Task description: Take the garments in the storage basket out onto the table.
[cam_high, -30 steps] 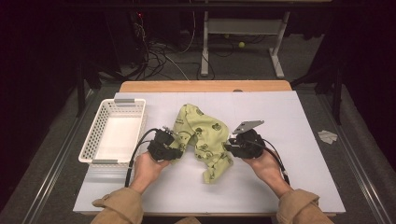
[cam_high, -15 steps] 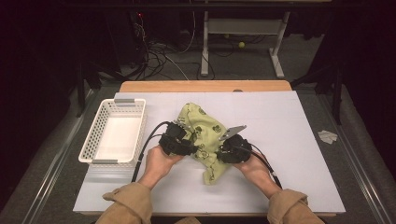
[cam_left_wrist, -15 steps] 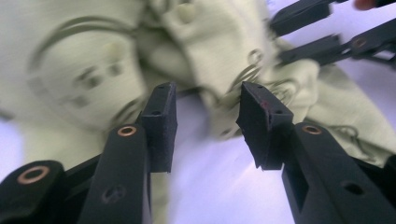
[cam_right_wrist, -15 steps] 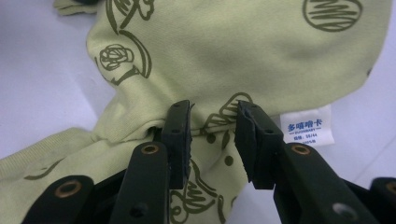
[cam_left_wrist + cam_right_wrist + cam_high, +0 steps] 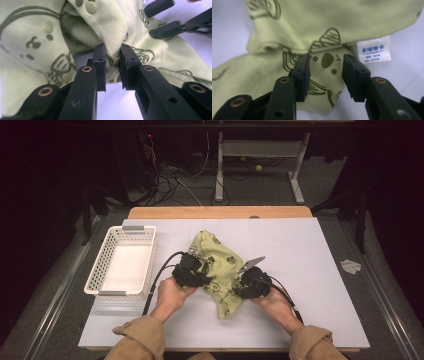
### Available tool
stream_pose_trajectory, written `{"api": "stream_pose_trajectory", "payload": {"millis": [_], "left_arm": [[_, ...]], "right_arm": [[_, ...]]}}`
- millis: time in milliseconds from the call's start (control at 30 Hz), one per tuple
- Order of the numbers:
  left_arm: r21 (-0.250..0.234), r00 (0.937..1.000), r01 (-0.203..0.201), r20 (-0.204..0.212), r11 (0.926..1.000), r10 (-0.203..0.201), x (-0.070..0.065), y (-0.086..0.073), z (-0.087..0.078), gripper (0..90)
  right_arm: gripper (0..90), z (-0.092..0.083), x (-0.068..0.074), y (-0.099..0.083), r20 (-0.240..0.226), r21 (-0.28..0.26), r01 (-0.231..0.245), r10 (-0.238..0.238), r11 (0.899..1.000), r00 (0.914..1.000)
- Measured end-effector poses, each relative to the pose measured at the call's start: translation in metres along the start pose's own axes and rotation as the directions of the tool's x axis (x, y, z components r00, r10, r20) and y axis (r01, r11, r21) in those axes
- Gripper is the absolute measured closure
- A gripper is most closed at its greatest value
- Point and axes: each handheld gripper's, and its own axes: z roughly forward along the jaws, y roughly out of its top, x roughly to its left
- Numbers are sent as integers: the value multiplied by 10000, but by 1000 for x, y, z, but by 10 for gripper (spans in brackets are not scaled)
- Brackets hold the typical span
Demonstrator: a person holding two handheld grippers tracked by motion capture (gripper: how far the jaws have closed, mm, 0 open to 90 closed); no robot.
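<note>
White tabletop [image 5: 310,270] under me carries the crumpled pale-green printed cotton garment [image 5: 220,265] at its middle. It is light, limp and bunches easily. My left gripper [image 5: 112,58] has just been closing and pinches a snap-studded fold; my right gripper [image 5: 325,63], jaws just opening, straddles cloth beside the white label [image 5: 374,50], unpinched. Hems grip best.

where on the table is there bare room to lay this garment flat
Bare room: the white table right of the green garment out to its right edge, and the far strip toward the wooden edge. Crowded: the middle, where both hand-held grippers meet the garment, and the left side, taken by the white basket.
</note>
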Motion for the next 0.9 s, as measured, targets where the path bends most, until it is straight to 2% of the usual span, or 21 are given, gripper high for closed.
{"api": "stream_pose_trajectory", "payload": {"millis": [33,167,267,300,367,400,467,533,633,700,733,800,833,867,900], "left_arm": [[-18,10000,28,15,10000,-28,1,-1,-2,730],[-181,9999,120,14,9998,-120,4,-7,-8,729],[-216,9999,114,31,9997,-114,5,-9,-11,729],[-256,9999,132,53,9996,-130,5,-12,-14,730],[-267,9999,152,64,9995,-150,5,-14,-16,730],[-236,9998,155,88,9996,-153,5,-16,-17,730],[-154,9998,156,119,9998,-154,6,-19,-18,729],[40,9998,170,134,9998,-170,7,-22,-17,729],[297,9998,146,149,9995,-150,5,-26,-14,729],[302,9998,114,132,9995,-118,5,-27,-14,727],[-26,9999,66,-146,10000,-66,4,-29,-15,719],[-579,9990,272,-333,9980,-291,6,-28,-19,641],[-579,9990,272,-333,9980,-291,6,-28,-19,616],[-928,9978,502,-387,9944,-540,9,-24,-21,586],[-928,9978,502,-387,9944,-540,9,-24,-21,548]], "right_arm": [[651,1,0,0,79,-72,152,-151,9999,9999],[871,1,-2,2,100,-30,276,-275,9996,9996],[896,0,-2,2,167,21,428,-428,9991,9989],[900,0,0,3,415,94,655,-659,9978,9970],[900,-3,-2,5,901,215,719,-735,9972,9932],[900,-3,-2,5,901,215,719,-735,9972,9932],[900,-9,-16,5,1006,-3,154,-153,9999,9948],[900,-14,-25,4,989,-191,-145,163,9997,9950],[899,-17,-28,4,930,-372,-305,338,9988,9951],[770,-17,-27,4,998,-440,-288,330,9986,9945],[739,-17,-27,4,914,-423,-381,418,9984,9949],[673,-14,-28,5,826,-342,-482,509,9983,9953],[663,-12,-29,5,745,-240,-623,639,9978,9952],[654,-10,-29,5,614,-150,-685,693,9975,9957],[654,-10,-29,5,614,-150,-685,693,9975,9957]]}}
